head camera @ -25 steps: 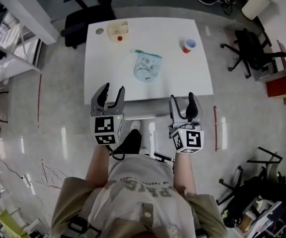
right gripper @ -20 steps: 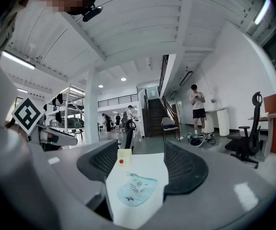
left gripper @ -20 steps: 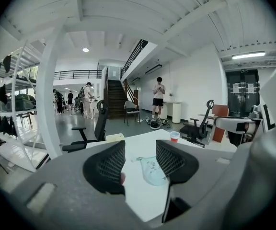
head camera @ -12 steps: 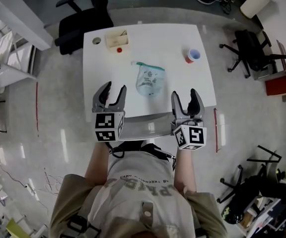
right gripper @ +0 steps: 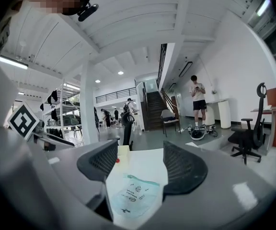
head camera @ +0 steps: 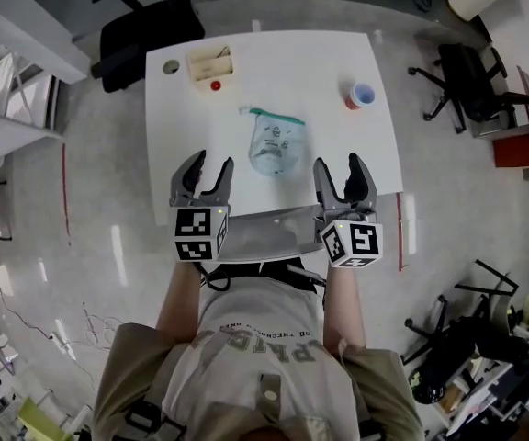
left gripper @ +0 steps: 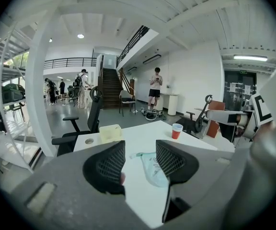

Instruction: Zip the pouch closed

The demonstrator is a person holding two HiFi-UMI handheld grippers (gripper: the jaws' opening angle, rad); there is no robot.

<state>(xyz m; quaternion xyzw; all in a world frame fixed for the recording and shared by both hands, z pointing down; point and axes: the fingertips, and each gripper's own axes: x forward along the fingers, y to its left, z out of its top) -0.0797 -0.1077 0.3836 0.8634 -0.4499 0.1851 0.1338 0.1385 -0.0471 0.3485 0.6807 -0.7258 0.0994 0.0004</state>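
Observation:
A clear pale-blue pouch [head camera: 273, 142] with a teal zip strip along its far end lies flat near the middle of the white table [head camera: 338, 145]. It also shows in the left gripper view as the pouch [left gripper: 153, 167] and in the right gripper view as the pouch [right gripper: 132, 196]. My left gripper [head camera: 203, 171] hovers over the table's near edge, left of the pouch, open and empty. My right gripper [head camera: 343, 174] hangs at the near edge to the pouch's right, also open and empty. Neither touches the pouch.
A beige tray [head camera: 210, 62] with a small red thing [head camera: 215, 85] beside it stands at the far left, next to a round grommet [head camera: 171, 66]. A red paper cup [head camera: 362, 95] stands far right. Office chairs [head camera: 140, 21] surround the table.
The person has stepped closer to the table. Both grippers now reach over its near edge, on either side of the pouch. Both stay open.

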